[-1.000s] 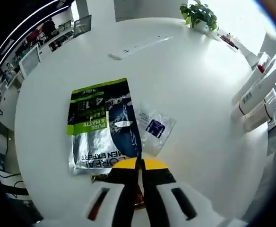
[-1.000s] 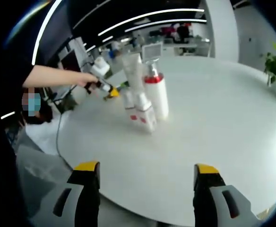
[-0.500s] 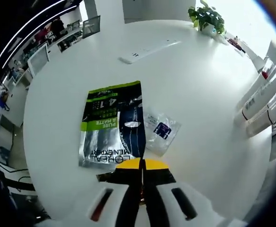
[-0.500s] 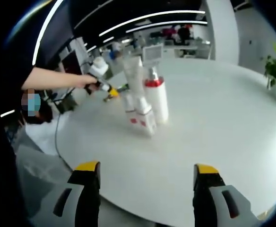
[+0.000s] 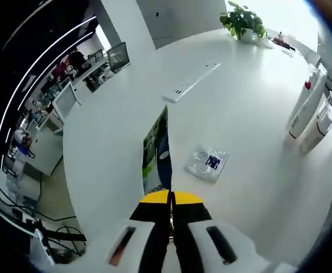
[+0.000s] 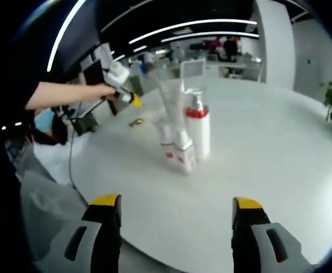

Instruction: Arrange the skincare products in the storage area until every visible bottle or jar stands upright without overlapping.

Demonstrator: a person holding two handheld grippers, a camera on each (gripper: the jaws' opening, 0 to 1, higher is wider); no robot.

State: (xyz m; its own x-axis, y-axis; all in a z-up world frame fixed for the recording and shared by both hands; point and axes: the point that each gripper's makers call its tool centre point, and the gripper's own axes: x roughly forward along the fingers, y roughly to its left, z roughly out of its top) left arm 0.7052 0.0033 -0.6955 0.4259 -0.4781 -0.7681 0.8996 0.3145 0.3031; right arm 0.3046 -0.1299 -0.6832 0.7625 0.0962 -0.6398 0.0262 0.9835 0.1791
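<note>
In the left gripper view, the left hand-held gripper (image 5: 170,211) is showing its yellow-tipped jaws pressed together, pinching the near edge of a green, silver and dark blue sachet (image 5: 157,153). The sachet is standing on edge above the white counter (image 5: 109,136), so it is appearing as a narrow strip running away from the jaws. Just beside it, to the right in this view, a small clear packet (image 5: 207,163) with a dark blue label is lying flat on the counter. Farther out, a white power strip (image 5: 191,82) is lying on the counter, and a potted plant (image 5: 241,21) is sitting near the far rim. At the right edge of this view, a cluster of white bottles (image 5: 309,114) is standing close together.

In the right gripper view, the right hand-held gripper (image 6: 175,219) is holding its jaws wide apart with nothing between them, hovering over the near edge of the counter. Well ahead of it, the skincare group is standing upright: a pump bottle (image 6: 197,131) with a red collar, a tall tube (image 6: 172,99) behind it, and two small tubes (image 6: 178,151) with red bands in front, all crowded together. Beyond them, a person's arm (image 6: 63,94) is reaching in from the left, the other gripper at its end. Its jaw state I cannot tell from here.
</note>
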